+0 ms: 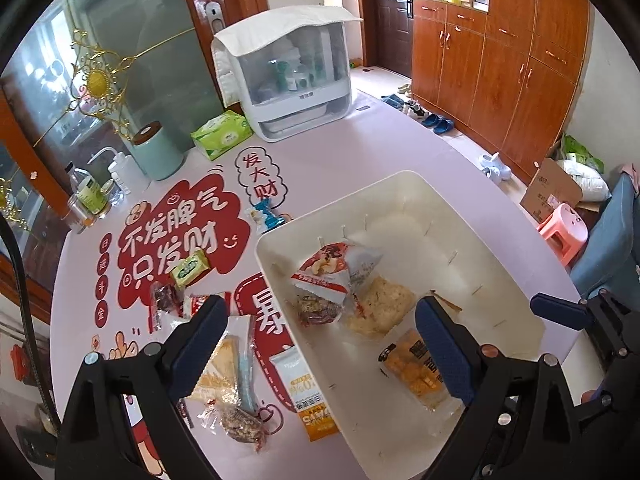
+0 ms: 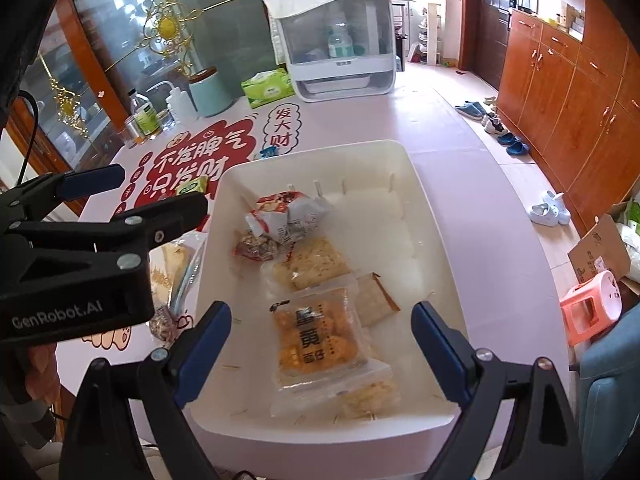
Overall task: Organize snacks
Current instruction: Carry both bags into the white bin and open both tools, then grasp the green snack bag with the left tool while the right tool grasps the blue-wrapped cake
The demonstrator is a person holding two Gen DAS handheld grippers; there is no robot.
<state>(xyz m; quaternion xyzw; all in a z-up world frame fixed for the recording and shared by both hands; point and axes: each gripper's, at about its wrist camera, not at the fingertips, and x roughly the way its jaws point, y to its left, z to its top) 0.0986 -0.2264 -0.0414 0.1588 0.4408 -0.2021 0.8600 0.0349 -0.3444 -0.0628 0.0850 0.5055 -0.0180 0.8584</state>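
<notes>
On a pink table [image 1: 400, 128], several snacks fill the white bin [image 2: 400, 176]; loose packets [image 1: 236, 360] await sorting, left gripper [image 1: 320, 344] and right gripper [image 2: 320, 352] both agape, empty.

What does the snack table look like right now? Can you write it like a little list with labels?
Bin: white bin on the pink table
Inside the bin: orange snack pack, pale cracker pack, red and white bag
Left on the table: green candy, white and orange packet, cake slice pack
Left gripper: open, empty, over the bin's left edge
Right gripper: open, empty, above the orange snack pack
Back of the table: white box with a cloth on top, green tissue pack
</notes>
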